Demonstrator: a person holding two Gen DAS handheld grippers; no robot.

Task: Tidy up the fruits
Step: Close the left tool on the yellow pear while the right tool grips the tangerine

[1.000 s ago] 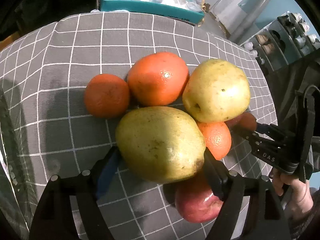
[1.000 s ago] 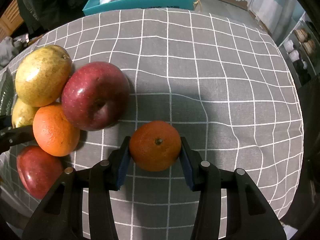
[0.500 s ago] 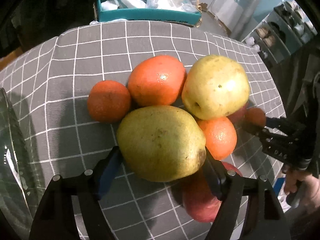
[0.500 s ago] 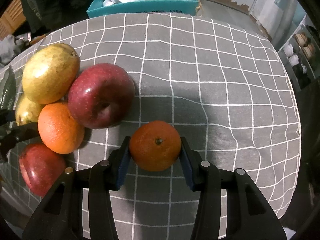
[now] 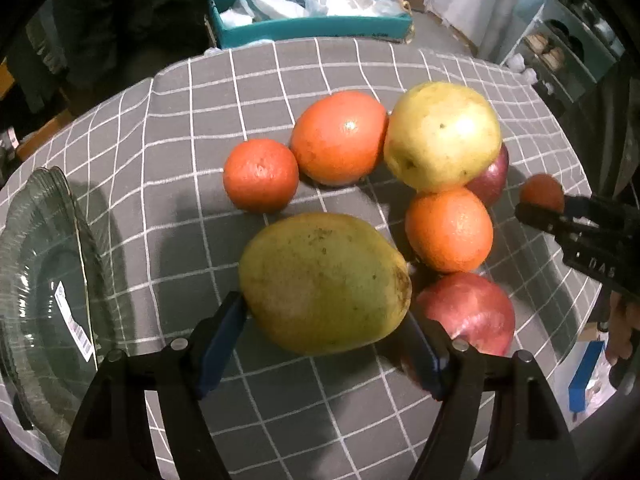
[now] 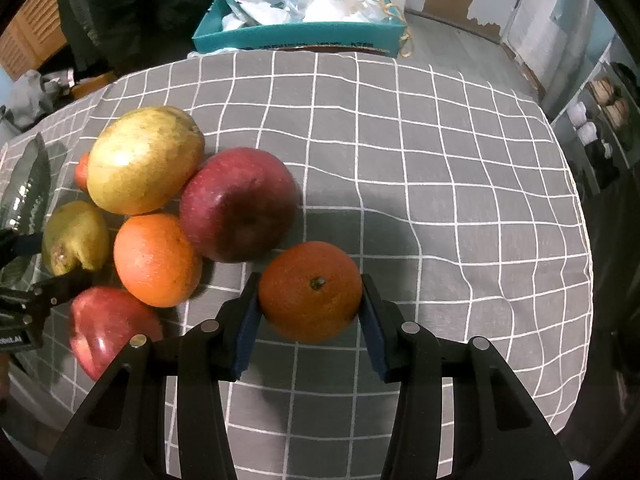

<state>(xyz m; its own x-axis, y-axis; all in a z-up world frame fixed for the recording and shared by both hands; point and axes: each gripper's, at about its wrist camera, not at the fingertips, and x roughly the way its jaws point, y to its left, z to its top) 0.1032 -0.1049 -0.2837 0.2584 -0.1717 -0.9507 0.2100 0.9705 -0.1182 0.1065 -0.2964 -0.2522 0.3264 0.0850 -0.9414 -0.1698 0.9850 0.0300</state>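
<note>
My left gripper [image 5: 322,316] is shut on a large green-yellow pear [image 5: 324,284], held just above the grey checked cloth [image 5: 168,208]. Behind it lie a small tangerine [image 5: 261,176], a big orange [image 5: 338,138], a yellow pear [image 5: 444,136], an orange [image 5: 448,230] and two red apples [image 5: 466,312], one of them [image 5: 490,176] half hidden. My right gripper [image 6: 310,300] is shut on a small tangerine [image 6: 310,292], lifted slightly off the cloth, right of the red apple [image 6: 240,204]. In the left wrist view that gripper [image 5: 560,216] shows at the far right.
A ribbed glass bowl [image 5: 40,280] with a barcode label stands at the cloth's left edge. Beyond the table's far edge sits a teal box [image 5: 312,28] with plastic bags. The cloth's right half [image 6: 460,184] is bare. A hand [image 5: 624,328] holds the right gripper.
The left gripper has risen and swung left with the pear; the glass bowl has come into its view. The right gripper has lifted its tangerine a little.
</note>
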